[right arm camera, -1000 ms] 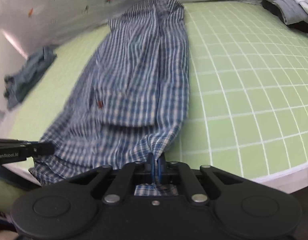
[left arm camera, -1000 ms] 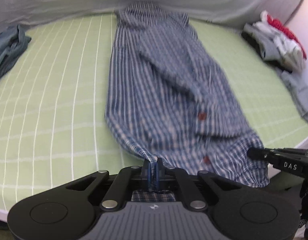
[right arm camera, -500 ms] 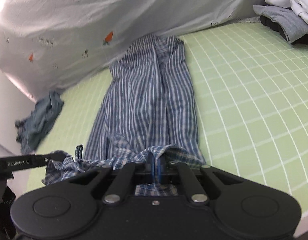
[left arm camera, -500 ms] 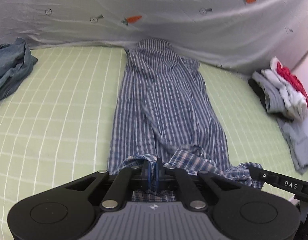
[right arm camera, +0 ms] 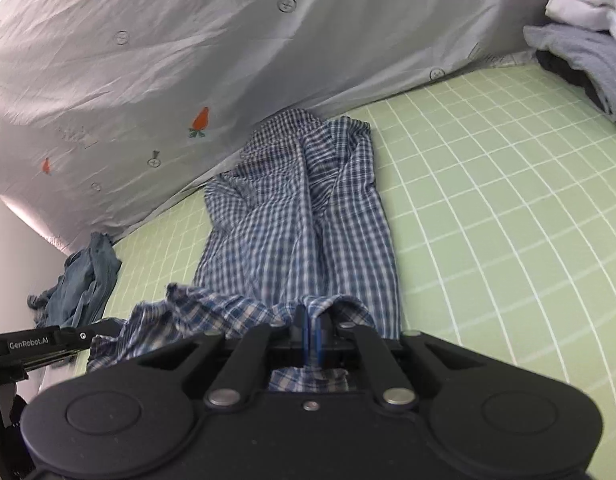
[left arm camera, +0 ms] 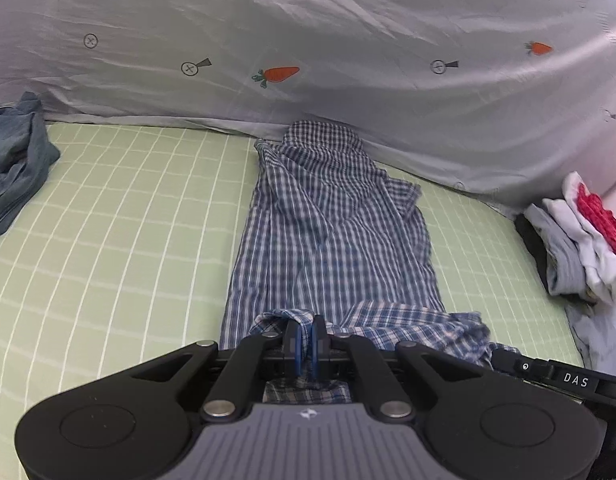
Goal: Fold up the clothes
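1. Your left tool point(left arm camera: 306, 340) is clenched on the near hem of the blue checked shirt point(left arm camera: 331, 232); the 2 blue pads are pressed together with a ridge of cloth pinched between them.
2. Your right tool point(right arm camera: 311, 334) is clenched the same way on the hem's other corner, with a strip of check visible behind its pads inside the frame.
3. The shirt lies lengthwise on the green grid bedsheet point(left arm camera: 120, 240), its far end touching the grey carrot-print cover point(left arm camera: 308, 40) at the back. The near edge is lifted and curls over the body of the shirt between your 2 tools.
4. The shirt's far end is bunched, so you cannot tell collar from folds in either view.
5. The black housings of both tools hide the lowest part of the hem and whatever bed lies beneath them.
6. In the left wrist view your right tool appears only as a black bar at the lower right, its tip covered by cloth; in the right wrist view your left tool is likewise a labelled bar at the left edge.
7. A crumpled blue-grey garment point(left arm camera: 16, 164) sits well apart at the left, cut off by the frame.
8. A pile of clothes point(left arm camera: 579, 240), white, grey and red, sits at the right; its lower layers are hard to separate.
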Available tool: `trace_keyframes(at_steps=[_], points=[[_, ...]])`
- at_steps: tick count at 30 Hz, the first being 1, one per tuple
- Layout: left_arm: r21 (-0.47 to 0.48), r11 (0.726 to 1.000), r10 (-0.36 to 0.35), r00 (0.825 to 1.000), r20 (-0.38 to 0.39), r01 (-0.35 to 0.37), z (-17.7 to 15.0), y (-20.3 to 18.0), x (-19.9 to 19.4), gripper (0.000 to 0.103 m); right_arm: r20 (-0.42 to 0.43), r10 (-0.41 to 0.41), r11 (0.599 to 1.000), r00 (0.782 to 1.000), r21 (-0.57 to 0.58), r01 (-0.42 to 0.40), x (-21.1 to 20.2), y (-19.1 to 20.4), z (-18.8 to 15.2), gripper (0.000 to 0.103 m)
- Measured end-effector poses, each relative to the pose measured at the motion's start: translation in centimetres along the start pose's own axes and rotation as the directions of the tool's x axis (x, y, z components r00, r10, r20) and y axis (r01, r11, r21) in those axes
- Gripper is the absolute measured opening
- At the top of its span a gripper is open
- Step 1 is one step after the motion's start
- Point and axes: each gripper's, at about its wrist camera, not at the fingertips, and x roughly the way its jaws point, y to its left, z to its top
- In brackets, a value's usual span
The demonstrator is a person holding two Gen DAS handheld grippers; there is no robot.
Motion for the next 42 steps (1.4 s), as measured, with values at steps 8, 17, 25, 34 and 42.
trace_keyframes(at_steps=[8,17,25,34,42], points=[[-0.086,0.996,0.013,0.997,-0.073,-0.019,4.7,1.7,7.6,0.005,-0.097,0.013,0.995,0.995,0.100,-0.003,7.9,-2.6,5.2,0.004],[-0.231,0.973,0.019,0.999,-0.045,-0.028,6.3,4.3,10.0,0.025,-0.081,0.045,0.967,0.996,0.255,-0.023,10.8,-5.1,8.3,0.028],[-0.258,0.963,0.094,0.993,0.071,-0.073,6.7,5.5,6.1,0.085,0.024,-0.075,0.971,0.997,0.228,0.068,6.5,-5.6,8.3,0.077],[-0.123,0.984,0.123,0.991,-0.060,-0.129,0.3,2.3,4.2,0.094,0.000,-0.281,0.957,0.960,-0.081,0.280,3.4,-2.1,2.0,0.100],[-0.002,0.990,0.139,0.978,-0.156,-0.141,-3.0,1.0,5.2,0.096,-0.081,-0.290,0.939,0.954,-0.219,0.267,3.2,-0.1,-1.3,0.101]])
